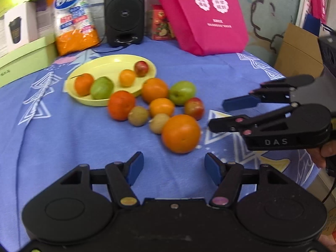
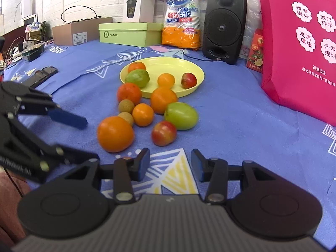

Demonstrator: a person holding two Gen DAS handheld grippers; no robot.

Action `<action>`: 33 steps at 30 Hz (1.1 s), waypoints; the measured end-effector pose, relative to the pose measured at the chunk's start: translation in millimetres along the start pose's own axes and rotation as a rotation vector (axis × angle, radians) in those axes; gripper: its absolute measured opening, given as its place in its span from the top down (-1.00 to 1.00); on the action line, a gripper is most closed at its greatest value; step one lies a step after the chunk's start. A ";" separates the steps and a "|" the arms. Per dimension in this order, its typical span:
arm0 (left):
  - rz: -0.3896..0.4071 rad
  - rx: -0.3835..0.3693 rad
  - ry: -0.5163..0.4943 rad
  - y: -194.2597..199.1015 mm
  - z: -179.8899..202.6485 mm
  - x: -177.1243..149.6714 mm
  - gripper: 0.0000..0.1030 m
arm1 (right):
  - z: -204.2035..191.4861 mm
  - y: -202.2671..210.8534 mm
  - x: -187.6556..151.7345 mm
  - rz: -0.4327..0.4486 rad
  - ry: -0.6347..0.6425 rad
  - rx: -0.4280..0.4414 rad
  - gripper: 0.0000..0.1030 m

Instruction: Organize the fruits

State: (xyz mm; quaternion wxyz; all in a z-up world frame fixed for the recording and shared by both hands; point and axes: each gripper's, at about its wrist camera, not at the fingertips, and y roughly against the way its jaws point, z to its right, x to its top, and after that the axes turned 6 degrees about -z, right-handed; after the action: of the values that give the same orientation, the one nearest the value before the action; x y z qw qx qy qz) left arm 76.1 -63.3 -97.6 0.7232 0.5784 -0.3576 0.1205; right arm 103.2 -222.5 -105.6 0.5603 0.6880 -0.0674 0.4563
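A yellow plate [image 1: 109, 62] [image 2: 168, 63] on the blue cloth holds several fruits: an orange, a green fruit, a small orange and a red apple [image 1: 141, 68]. Several more fruits lie on the cloth in front of it, among them a big orange [image 1: 181, 134] [image 2: 115, 134], a green fruit [image 2: 181, 116], a red apple [image 2: 163, 133] and two brown kiwis. My left gripper [image 1: 173, 167] is open and empty just short of the big orange. My right gripper [image 2: 170, 163] is open and empty just short of the red apple; it also shows at the right of the left wrist view [image 1: 216, 113].
A black speaker [image 1: 124, 12], an orange pack of paper cups [image 1: 73, 19], a pink bag [image 1: 201, 14] and green boxes [image 2: 130, 34] stand along the back. A black remote [image 2: 43, 73] lies at the left. A cable runs from the speaker.
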 end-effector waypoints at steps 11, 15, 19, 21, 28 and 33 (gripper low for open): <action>0.017 0.012 -0.030 -9.0 5.4 6.8 -0.05 | 5.1 -22.3 15.6 -0.023 0.025 0.070 0.17; 0.016 0.011 -0.032 -13.3 2.3 11.4 0.10 | 3.4 -31.3 21.2 -0.027 0.028 0.074 0.17; 0.018 -0.007 -0.025 -17.3 -1.9 14.9 0.20 | 5.1 -37.3 24.8 -0.031 0.015 0.075 0.19; 0.019 -0.005 -0.029 -18.0 -1.6 15.5 0.21 | 4.4 -38.3 25.1 -0.033 0.020 0.078 0.28; 0.024 -0.010 -0.024 -12.9 -1.0 12.1 0.22 | 4.1 -35.6 25.0 -0.031 0.005 0.087 0.43; 0.025 -0.003 -0.019 -9.0 -1.5 10.4 0.22 | 3.0 -31.1 23.0 -0.031 0.000 0.077 0.43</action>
State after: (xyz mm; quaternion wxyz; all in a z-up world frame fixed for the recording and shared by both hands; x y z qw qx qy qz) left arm 89.3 -67.1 -97.7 0.7192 0.5739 -0.3717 0.1234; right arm 136.8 -204.1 -111.3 0.5403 0.7099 -0.0391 0.4500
